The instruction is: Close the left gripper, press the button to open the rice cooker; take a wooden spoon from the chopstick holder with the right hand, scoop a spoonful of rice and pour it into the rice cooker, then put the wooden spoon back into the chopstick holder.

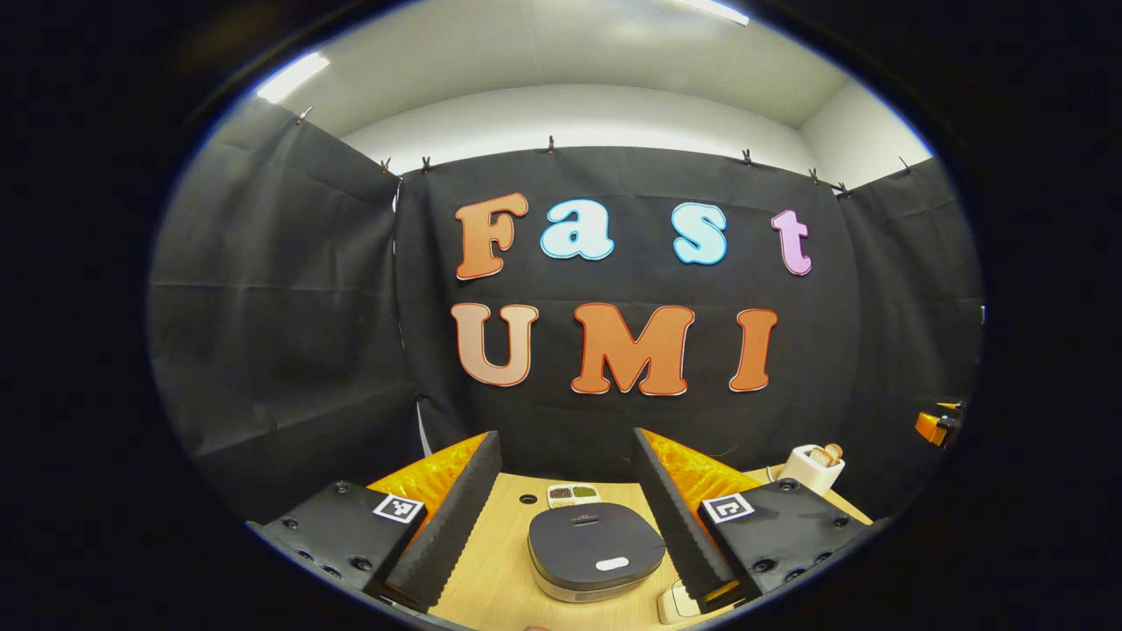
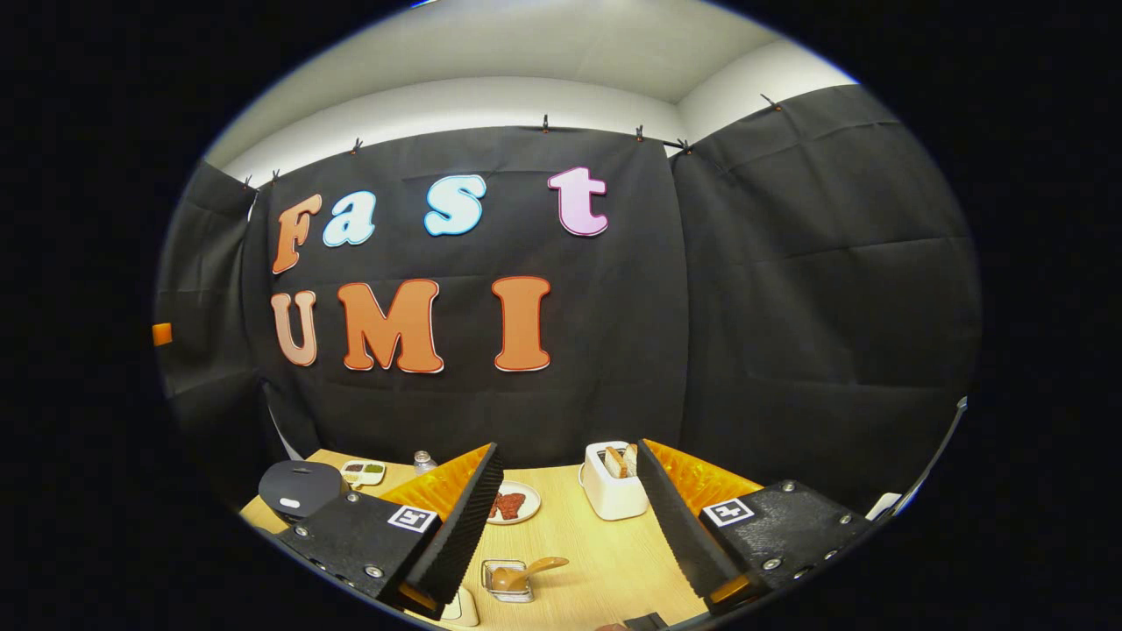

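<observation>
**Cooker straight ahead of the spread left gripper**

The left gripper [image 1: 565,517] hangs above the table [image 1: 491,570] with its fingers spread wide; the task wants them pressed together before the push. The cooker [image 1: 596,549] sits between and beyond the fingers, dead ahead and below, lid down, its pale button [image 1: 612,564] on the near edge of the lid. The left gripper is clearly the nearer one.

The right gripper [image 2: 570,526], also spread and holding nothing, faces the holder [image 2: 612,491], with a spoon [image 2: 526,571] lying in a small clear dish [image 2: 508,581], handle pointing right.

No brand or label can be read; the square markers on the grippers carry only patterns.
</observation>
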`<state>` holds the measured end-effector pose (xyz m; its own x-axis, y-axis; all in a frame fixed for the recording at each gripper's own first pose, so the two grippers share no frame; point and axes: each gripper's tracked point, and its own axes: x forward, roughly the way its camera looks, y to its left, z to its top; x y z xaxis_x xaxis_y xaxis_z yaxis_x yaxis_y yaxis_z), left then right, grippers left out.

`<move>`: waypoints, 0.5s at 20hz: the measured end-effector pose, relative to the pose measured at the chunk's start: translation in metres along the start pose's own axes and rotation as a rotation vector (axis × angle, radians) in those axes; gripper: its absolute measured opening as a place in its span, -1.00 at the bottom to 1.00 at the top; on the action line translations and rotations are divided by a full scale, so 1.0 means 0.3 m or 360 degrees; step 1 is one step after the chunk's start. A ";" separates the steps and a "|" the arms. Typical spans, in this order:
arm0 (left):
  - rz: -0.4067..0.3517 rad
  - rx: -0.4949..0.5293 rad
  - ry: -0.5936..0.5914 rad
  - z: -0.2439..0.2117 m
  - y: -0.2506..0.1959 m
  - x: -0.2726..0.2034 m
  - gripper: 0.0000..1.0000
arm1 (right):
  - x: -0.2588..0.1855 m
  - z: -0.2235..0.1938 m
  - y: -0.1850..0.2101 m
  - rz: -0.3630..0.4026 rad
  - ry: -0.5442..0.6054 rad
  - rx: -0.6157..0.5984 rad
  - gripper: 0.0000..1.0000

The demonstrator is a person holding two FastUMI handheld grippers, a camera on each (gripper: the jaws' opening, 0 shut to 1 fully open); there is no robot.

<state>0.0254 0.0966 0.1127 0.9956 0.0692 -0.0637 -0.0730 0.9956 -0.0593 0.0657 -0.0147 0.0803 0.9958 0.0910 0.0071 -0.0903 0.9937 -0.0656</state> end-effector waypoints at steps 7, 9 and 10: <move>0.0017 0.0006 -0.0009 0.005 0.015 0.007 0.96 | 0.005 -0.002 -0.002 -0.0008 0.0004 0.0004 0.89; 0.0032 0.0009 -0.0017 0.013 0.025 0.005 0.96 | 0.007 -0.006 -0.002 -0.0008 0.0007 0.0004 0.89; 0.0039 0.0005 -0.0020 0.011 0.030 0.003 0.96 | 0.007 -0.007 0.002 -0.0006 0.0006 0.0006 0.89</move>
<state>0.0258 0.1057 0.1155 0.9942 0.0941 -0.0526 -0.0970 0.9938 -0.0544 0.0679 -0.0140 0.0781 0.9962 0.0869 0.0035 -0.0865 0.9943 -0.0616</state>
